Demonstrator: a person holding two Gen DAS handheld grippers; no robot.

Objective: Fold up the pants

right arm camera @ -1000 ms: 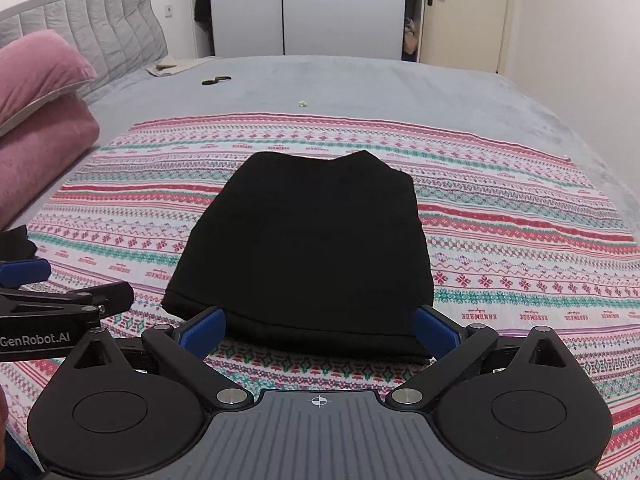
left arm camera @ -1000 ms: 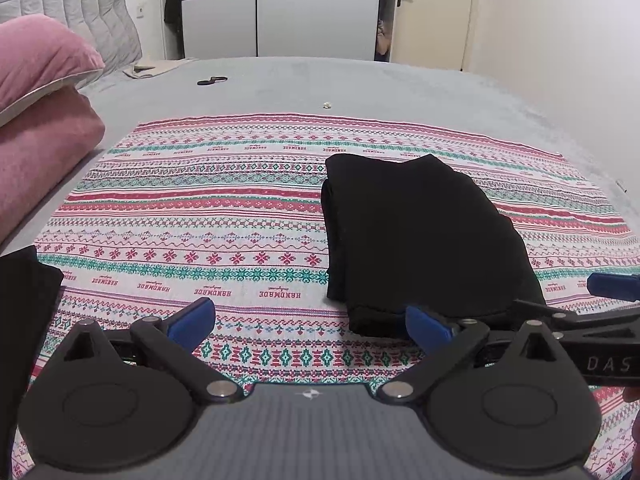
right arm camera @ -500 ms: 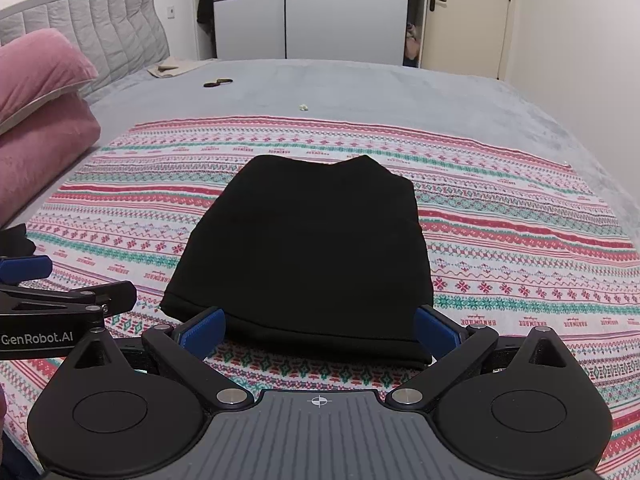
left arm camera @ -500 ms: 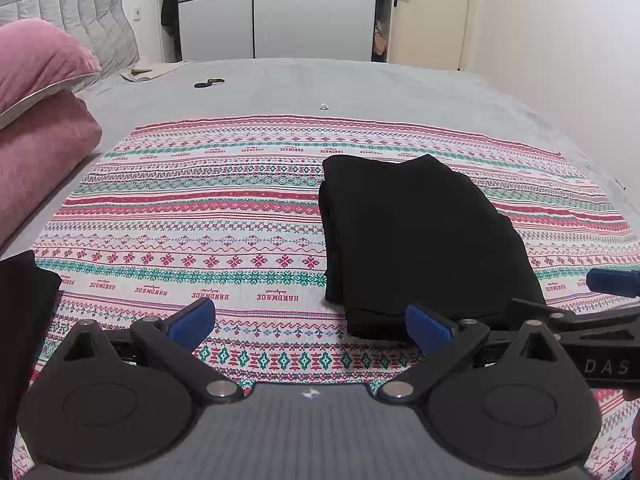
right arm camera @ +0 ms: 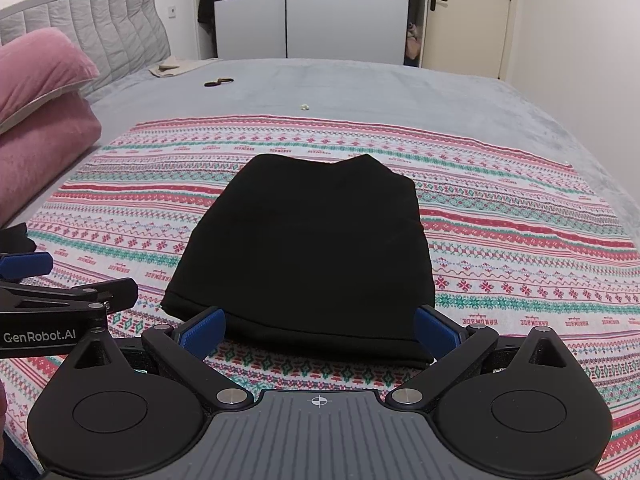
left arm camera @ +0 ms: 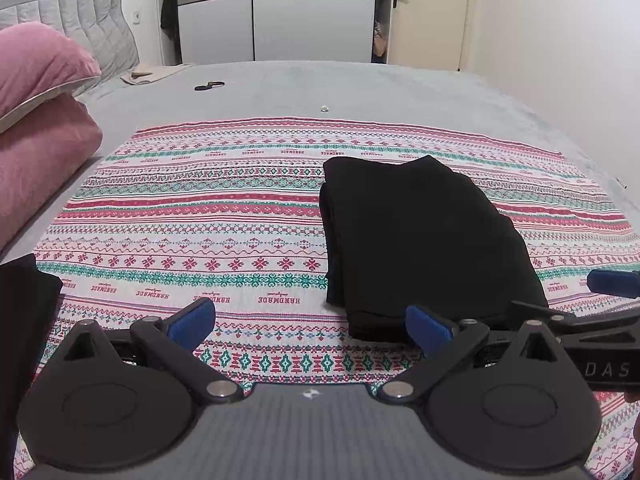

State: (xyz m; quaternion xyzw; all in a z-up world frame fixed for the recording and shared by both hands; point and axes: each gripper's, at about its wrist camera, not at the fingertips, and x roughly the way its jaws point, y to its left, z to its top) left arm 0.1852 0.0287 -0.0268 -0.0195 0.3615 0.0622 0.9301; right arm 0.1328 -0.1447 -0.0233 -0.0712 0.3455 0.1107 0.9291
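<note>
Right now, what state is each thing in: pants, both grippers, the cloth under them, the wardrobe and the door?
black pants: folded into a compact stack, lying flat, not gripped
left gripper: open, empty, beside the pants
right gripper: open, empty, at the pants' near edge
patterned cloth: spread flat on the bed
wardrobe doors: shut
room door: shut

Black pants (right arm camera: 308,248) lie folded in a compact stack on the patterned blanket (right arm camera: 520,240), right gripper (right arm camera: 319,326) jaws spread wide at the near edge, gripping nothing; left gripper (right arm camera: 52,280) pokes in at near left
</note>
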